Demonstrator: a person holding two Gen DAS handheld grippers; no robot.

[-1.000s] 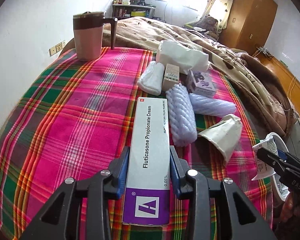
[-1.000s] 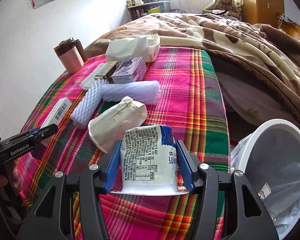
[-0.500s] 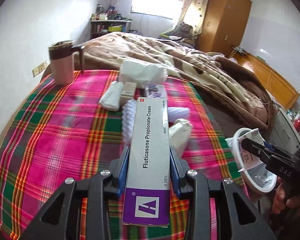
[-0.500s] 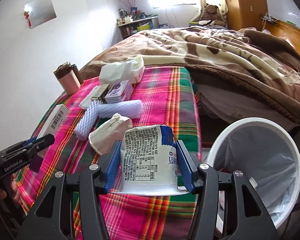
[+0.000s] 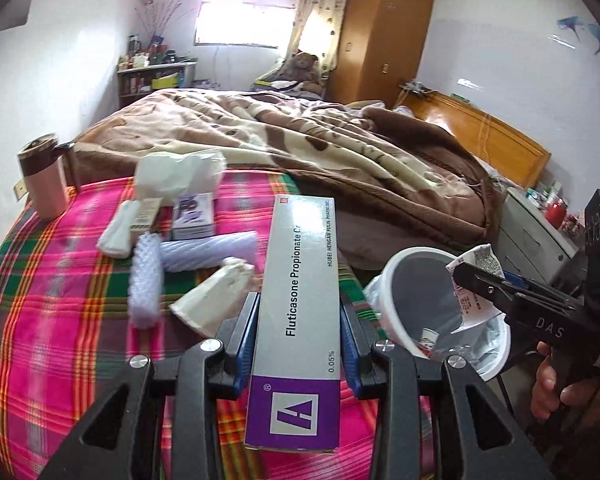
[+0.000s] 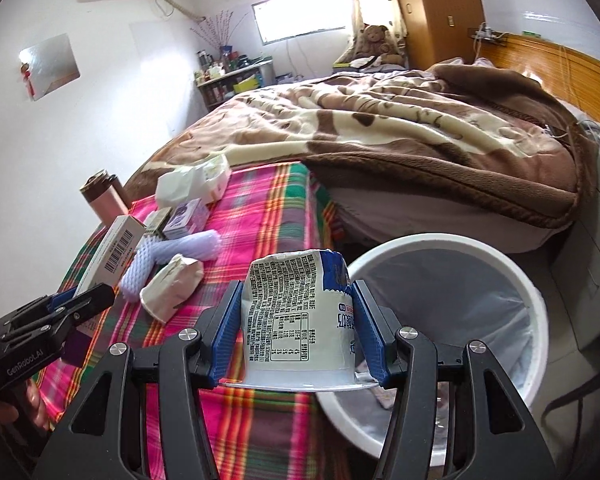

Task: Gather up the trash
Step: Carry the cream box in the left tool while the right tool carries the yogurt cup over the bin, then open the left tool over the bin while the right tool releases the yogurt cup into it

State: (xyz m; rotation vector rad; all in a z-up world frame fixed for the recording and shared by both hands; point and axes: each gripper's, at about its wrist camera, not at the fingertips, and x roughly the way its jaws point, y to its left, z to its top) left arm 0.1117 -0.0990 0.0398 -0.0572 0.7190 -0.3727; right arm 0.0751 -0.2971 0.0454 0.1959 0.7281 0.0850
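My left gripper is shut on a long grey and purple cream box, held above the plaid bedspread. My right gripper is shut on a white printed yogurt cup, upside down between the blue pads. A white trash bin with a liner stands on the floor to the right of the bed; the cup hangs at its left rim. In the left wrist view the right gripper reaches over the bin. In the right wrist view the left gripper with the box shows at far left.
On the bedspread lie two lilac foam nets, a crushed paper cup, small boxes, a white bag and a pink lidded mug. A brown blanket covers the bed behind. A grey cabinet stands beyond the bin.
Both grippers have lifted and swung right, away from the bedspread toward the bin, each keeping its item. The bin now fills much more of both views.
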